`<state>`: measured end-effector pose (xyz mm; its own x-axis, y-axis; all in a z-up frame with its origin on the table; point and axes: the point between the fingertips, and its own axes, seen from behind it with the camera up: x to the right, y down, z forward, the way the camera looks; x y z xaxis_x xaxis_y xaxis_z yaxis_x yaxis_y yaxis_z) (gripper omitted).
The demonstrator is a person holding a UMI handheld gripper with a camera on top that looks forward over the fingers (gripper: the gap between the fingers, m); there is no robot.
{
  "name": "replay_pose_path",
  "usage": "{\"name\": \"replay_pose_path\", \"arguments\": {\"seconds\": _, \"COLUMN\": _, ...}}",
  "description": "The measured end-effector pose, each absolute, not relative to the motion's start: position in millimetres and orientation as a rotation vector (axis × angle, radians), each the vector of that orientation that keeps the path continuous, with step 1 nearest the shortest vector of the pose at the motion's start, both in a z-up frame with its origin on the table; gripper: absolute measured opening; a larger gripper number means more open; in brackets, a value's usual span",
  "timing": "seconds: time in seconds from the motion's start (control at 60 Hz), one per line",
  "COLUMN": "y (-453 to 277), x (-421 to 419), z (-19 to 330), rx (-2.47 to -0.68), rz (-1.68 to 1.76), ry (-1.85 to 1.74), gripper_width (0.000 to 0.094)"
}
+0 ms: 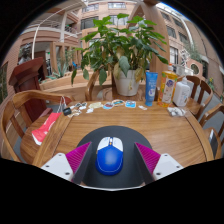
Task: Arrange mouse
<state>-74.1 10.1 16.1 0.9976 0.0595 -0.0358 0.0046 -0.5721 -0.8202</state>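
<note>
A blue and white mouse (110,156) lies on a black mouse pad (110,134) on the wooden table (180,135). My gripper (111,162) is open around it. The mouse stands between the two magenta pads (75,158), with a gap on each side. It rests on the pad, with its white buttons pointing away from me.
A potted plant (124,55) stands at the table's far middle. A blue bottle (151,88) and white containers (181,93) stand to its right, with small items (118,103) in front. A wooden chair (18,115) with a red cloth (45,127) is at the left.
</note>
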Motion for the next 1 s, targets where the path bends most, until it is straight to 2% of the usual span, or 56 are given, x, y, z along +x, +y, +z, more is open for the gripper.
{"name": "replay_pose_path", "arguments": {"seconds": 0.333, "y": -86, "x": -70, "z": 117, "rx": -2.092, "rz": 0.02, "ry": -0.041, "gripper_width": 0.0856}}
{"name": "replay_pose_path", "arguments": {"seconds": 0.533, "y": -155, "x": -73, "z": 159, "rx": -2.059, "rz": 0.025, "ry": -0.036, "gripper_width": 0.0854}}
{"name": "replay_pose_path", "arguments": {"seconds": 0.75, "y": -213, "x": -75, "z": 179, "rx": -2.049, "rz": -0.004, "ry": -0.047, "gripper_width": 0.0853}}
{"name": "replay_pose_path", "arguments": {"seconds": 1.0, "y": -239, "x": -71, "z": 189, "rx": -2.041, "rz": -0.038, "ry": -0.067, "gripper_width": 0.0853}}
